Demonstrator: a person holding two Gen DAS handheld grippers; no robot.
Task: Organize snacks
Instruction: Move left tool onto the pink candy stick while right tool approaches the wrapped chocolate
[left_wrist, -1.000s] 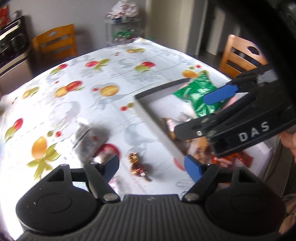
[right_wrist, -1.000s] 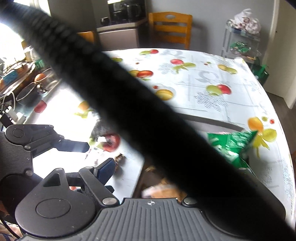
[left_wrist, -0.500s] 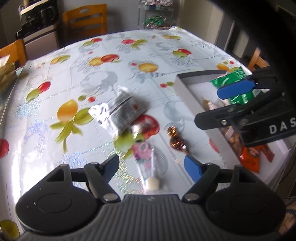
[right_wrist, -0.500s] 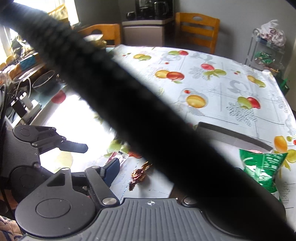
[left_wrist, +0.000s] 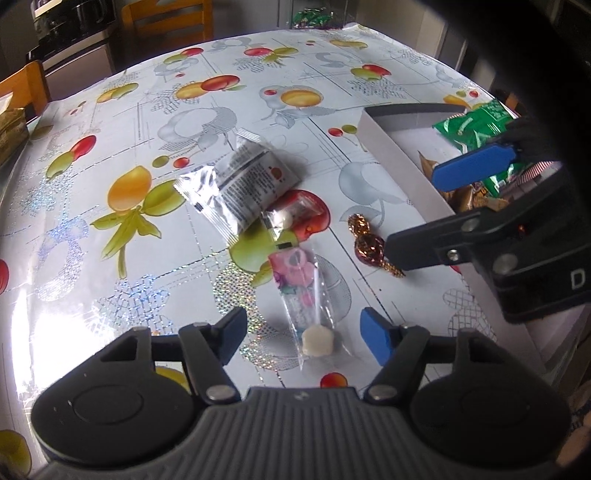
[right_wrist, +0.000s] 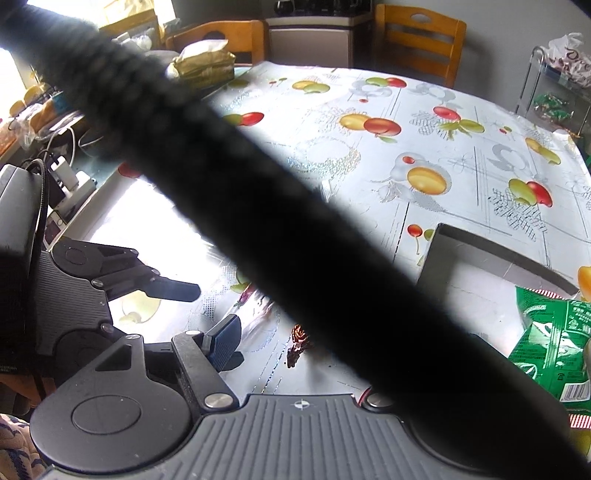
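My left tongs (left_wrist: 303, 334) are closing, pads not yet touching the clear crinkly lollipop sleeve (left_wrist: 306, 295) lying between them, white round end nearest me, long axis running near to far. Silver foil packet (left_wrist: 240, 184) beyond. Glossy fruit-print tablecloth (left_wrist: 147, 110); wooden chairs (right_wrist: 419, 35) behind. My right tongs (left_wrist: 436, 210) spread, empty, over the white cardboard box (left_wrist: 391, 136) at right.
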